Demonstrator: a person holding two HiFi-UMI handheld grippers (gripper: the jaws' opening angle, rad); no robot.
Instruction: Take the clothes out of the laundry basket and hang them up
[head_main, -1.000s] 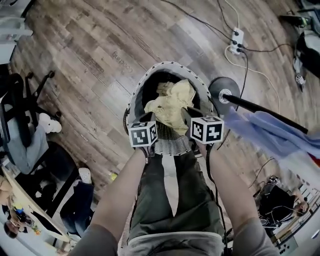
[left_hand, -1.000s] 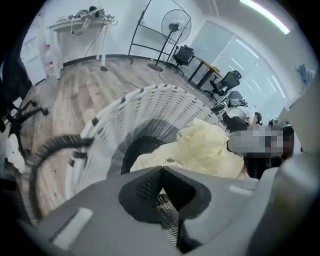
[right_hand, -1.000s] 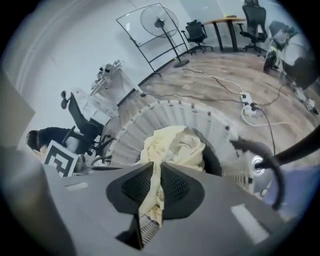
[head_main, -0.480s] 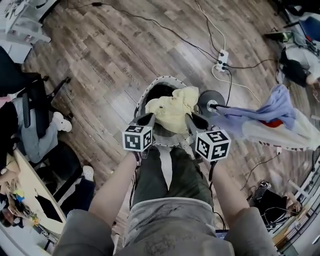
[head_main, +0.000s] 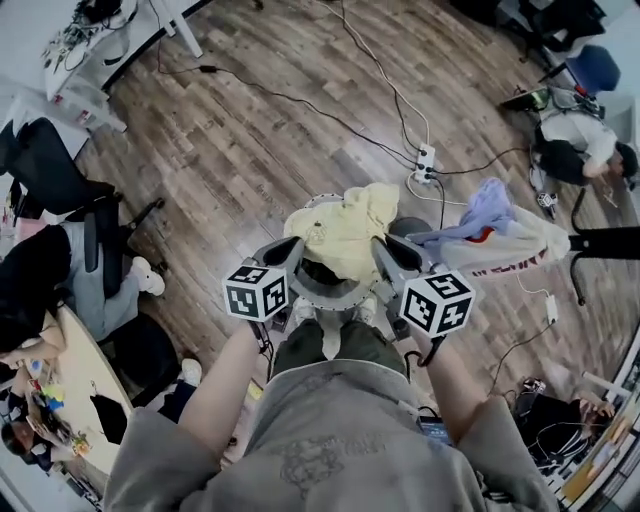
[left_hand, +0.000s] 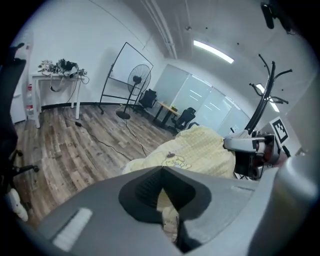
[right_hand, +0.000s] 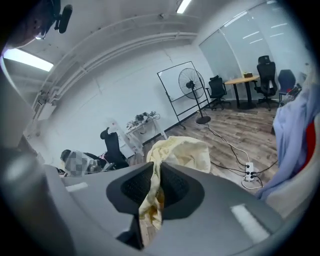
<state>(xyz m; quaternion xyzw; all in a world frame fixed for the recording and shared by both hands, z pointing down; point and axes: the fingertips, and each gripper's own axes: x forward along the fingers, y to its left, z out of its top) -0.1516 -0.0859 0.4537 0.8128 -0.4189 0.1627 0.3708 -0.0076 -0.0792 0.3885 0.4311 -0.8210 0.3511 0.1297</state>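
A pale yellow garment (head_main: 345, 228) hangs stretched between my two grippers, lifted above the laundry basket (head_main: 330, 293). My left gripper (head_main: 297, 247) is shut on the garment's left edge (left_hand: 165, 197). My right gripper (head_main: 382, 250) is shut on its right edge (right_hand: 154, 187). The yellow cloth (left_hand: 200, 152) shows a small cartoon print in the left gripper view. In the right gripper view the yellow cloth (right_hand: 182, 150) bunches up beyond the jaws. The basket is mostly hidden under the garment and my grippers.
Lavender, white and red clothes (head_main: 490, 235) hang on a rack arm (head_main: 605, 242) to the right, over its round base (head_main: 410, 228). A power strip (head_main: 425, 160) and cables lie on the wood floor beyond. Office chairs (head_main: 60, 180) and seated people are at left.
Both grippers have risen with the yellow garment, lifting it out of the basket. The view has swung so more of the floor and the hung clothes show.
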